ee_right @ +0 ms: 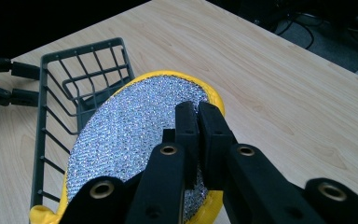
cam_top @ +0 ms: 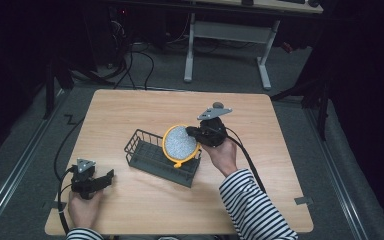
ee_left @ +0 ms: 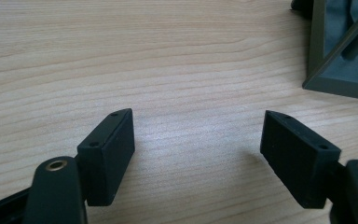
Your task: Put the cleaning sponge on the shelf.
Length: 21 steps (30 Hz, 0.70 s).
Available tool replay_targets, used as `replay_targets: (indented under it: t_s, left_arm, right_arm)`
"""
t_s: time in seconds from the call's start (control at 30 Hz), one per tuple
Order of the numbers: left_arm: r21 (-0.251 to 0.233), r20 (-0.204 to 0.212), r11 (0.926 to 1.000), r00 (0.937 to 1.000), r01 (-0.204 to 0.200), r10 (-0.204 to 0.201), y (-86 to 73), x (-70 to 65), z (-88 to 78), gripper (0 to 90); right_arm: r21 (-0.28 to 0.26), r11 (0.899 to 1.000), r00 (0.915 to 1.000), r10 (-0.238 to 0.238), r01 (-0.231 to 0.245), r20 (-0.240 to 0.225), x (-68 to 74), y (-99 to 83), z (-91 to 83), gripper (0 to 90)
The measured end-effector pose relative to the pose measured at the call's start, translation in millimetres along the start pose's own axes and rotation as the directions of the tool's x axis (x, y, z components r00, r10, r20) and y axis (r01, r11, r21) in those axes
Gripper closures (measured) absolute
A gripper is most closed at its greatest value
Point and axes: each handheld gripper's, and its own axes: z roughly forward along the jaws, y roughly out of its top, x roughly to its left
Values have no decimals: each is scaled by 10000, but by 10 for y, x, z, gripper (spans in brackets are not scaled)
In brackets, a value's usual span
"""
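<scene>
Sponge [cam_top: 181,143] pinched by right gripper [cam_top: 192,133], held over the rack [cam_top: 145,156] end.
It should be lowered upright between the wires before release; left gripper [cam_top: 109,178] is spread, idle on table [cam_top: 130,107].

Light wood-grain rectangular tabletop with rounded corners [cam_top: 130,107], brightly lit against a dim room. Grey carpeted floor [cam_top: 220,82] around and beyond it, darker toward the edges. At the far side, a white metal desk frame with two splayed feet [cam_top: 264,65] under a second wooden desktop [cam_top: 260,4]. Black cables [cam_top: 140,65] looped across the floor near the far left, running into shadow. Pale metal floor rail [cam_top: 17,165] along the left, another rail [cam_top: 340,170] along the right. Black stand legs [cam_top: 48,95] at far left, similar dark legs [cam_top: 322,107] at right. Walls lost in darkness.
</scene>
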Motion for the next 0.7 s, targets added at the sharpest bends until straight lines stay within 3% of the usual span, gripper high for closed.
replay_targets:
  t_s: [0.37, 0.57, 0.7]
  left_arm:
    - [-10, 5, 10000, 10000, 11, -11, 1, 0, 2, 265]
    - [3, -11, 10000, 10000, 18, -18, 3, -3, 3, 265]
    - [-13, -4, 10000, 10000, 31, -31, 2, -1, 4, 264]
  right_arm:
    - [-168, 9999, 9998, -37, 40, 174, 54, 15, 34, 880]
    - [-152, 9991, 9987, -392, 397, 320, 110, 17, 48, 879]
    - [-230, 9991, 9989, -356, 363, 299, 104, 13, 5, 879]
